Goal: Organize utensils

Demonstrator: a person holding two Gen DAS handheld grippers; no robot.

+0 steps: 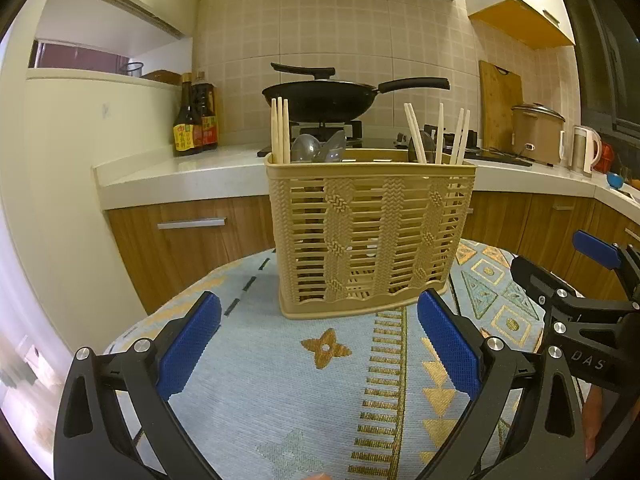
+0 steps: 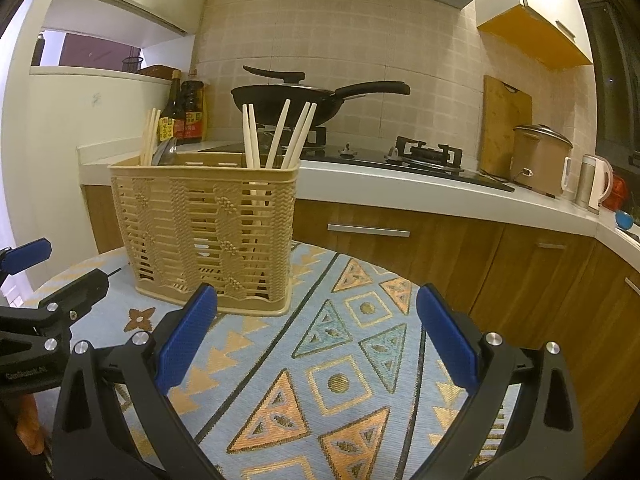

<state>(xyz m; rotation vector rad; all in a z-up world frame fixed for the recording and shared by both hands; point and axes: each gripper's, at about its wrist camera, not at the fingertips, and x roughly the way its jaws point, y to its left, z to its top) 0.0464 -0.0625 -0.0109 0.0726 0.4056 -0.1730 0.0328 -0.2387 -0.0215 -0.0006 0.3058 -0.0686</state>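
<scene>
A beige slatted utensil basket [image 1: 370,232] stands on the patterned cloth [image 1: 280,392]; it also shows in the right wrist view [image 2: 204,236]. Chopsticks [image 1: 280,130] stand at its left end, more chopsticks [image 1: 440,134] at its right end, and clear spoons [image 1: 320,146] between them. In the right wrist view the chopsticks [image 2: 276,136] lean at the basket's near end. My left gripper [image 1: 318,340] is open and empty just in front of the basket. My right gripper [image 2: 316,332] is open and empty, to the right of the basket over the cloth.
Behind the table runs a white kitchen counter [image 2: 400,184] with a black wok [image 1: 324,98] on a gas hob, sauce bottles [image 1: 194,120], a rice cooker [image 2: 540,160], a kettle [image 2: 594,182] and a cutting board [image 2: 506,128]. Wooden cabinet doors [image 2: 400,248] are below.
</scene>
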